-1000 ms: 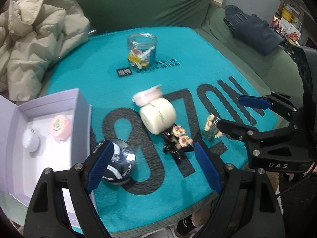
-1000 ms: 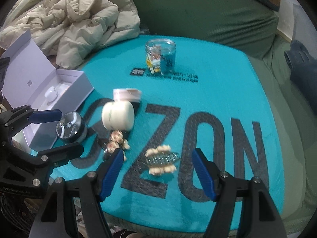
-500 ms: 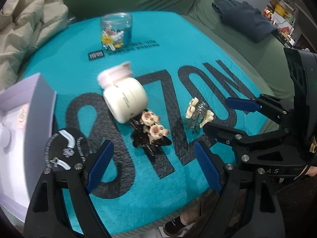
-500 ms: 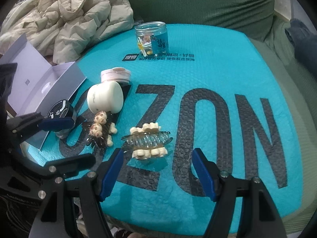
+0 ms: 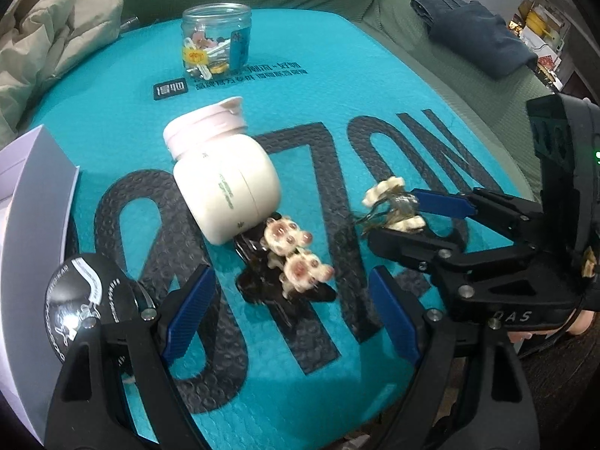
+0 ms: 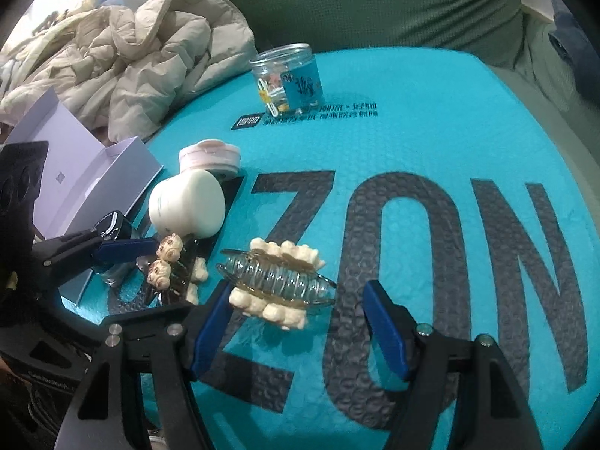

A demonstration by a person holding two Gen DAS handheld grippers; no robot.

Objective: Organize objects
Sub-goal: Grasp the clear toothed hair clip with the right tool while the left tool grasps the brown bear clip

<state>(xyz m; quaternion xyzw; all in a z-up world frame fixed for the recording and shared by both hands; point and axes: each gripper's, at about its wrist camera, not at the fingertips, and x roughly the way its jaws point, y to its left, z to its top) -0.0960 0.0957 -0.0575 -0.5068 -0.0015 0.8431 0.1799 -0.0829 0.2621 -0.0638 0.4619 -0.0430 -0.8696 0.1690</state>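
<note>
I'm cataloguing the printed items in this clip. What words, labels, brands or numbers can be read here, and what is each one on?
"ZON", huge dark letters: on the teal mat; more lettering runs behind the cream jar.
"DAS": embossed on the right gripper, seen from the left wrist.
Small black print line and dark badge on the mat near the clear jar: too small to read.
Cream jar's green print, clear jar's blue label, black round tin: blurred, unreadable.

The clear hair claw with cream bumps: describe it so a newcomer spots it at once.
On the teal mat printed with big dark letters, look near the front edge, right of the tipped cream jar. The clear ribbed hair claw lies there; unlike the dark paw-decorated claw beside it, it is see-through.
</note>
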